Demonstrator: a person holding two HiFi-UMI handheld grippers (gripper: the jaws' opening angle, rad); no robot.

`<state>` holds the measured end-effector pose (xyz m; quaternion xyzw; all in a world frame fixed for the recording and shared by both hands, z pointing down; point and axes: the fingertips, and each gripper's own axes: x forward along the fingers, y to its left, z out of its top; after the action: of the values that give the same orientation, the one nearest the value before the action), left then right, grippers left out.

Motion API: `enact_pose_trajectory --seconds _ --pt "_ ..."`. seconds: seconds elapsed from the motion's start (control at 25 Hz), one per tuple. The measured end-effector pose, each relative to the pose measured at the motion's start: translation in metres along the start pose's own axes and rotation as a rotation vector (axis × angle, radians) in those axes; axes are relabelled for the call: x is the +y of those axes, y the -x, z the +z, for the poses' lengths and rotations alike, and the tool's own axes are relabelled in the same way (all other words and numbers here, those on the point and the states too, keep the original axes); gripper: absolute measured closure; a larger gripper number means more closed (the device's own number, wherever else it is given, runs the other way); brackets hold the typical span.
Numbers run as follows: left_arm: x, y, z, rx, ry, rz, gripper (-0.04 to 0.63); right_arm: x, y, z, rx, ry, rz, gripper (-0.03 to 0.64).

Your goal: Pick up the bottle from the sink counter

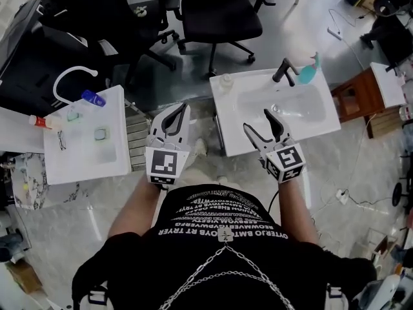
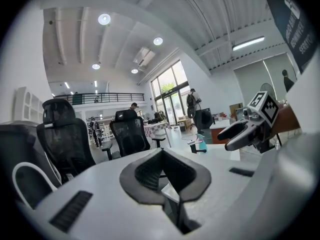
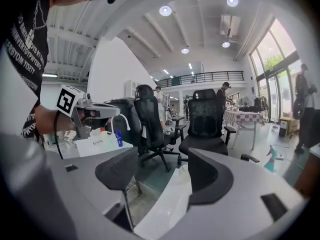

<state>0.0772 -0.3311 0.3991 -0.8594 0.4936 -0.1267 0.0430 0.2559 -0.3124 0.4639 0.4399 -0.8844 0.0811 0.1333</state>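
A small pale bottle stands on the back left corner of the white sink counter. My right gripper hangs over the counter's front part, a little right of and nearer than the bottle, open with nothing between its jaws. In the right gripper view the counter edge runs between the pads, and the bottle shows faintly beside the right pad. My left gripper is held over the gap left of the sink counter. Its jaws meet in the left gripper view, holding nothing.
A black faucet and a teal spray bottle stand at the sink's back. A second white counter on the left carries a blue bottle and small items. Black office chairs stand behind; a wooden cabinet is right.
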Motion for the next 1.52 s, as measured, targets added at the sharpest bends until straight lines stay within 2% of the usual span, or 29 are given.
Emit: enact_pose_trajectory --seconds 0.4,0.68,0.84,1.08,1.36,1.52 --pt "0.033 -0.084 -0.004 0.011 -0.012 -0.060 0.591 -0.053 -0.105 -0.058 0.114 -0.027 0.003 0.319" --pt "0.057 -0.141 -0.023 0.046 -0.003 -0.106 0.590 -0.082 -0.188 -0.105 0.205 -0.040 0.035 0.316" --pt "0.065 -0.164 -0.027 0.054 -0.005 -0.122 0.591 -0.095 -0.229 -0.135 0.261 -0.027 0.044 0.295" --pt "0.086 -0.181 -0.046 0.092 -0.001 -0.129 0.591 -0.114 -0.280 -0.170 0.307 0.046 0.021 0.282" --pt "0.107 -0.186 -0.073 0.153 0.020 -0.111 0.590 -0.124 -0.323 -0.214 0.391 0.042 0.031 0.265" --pt "0.112 -0.185 -0.082 0.162 -0.014 -0.121 0.591 -0.130 -0.339 -0.223 0.389 0.027 -0.008 0.270"
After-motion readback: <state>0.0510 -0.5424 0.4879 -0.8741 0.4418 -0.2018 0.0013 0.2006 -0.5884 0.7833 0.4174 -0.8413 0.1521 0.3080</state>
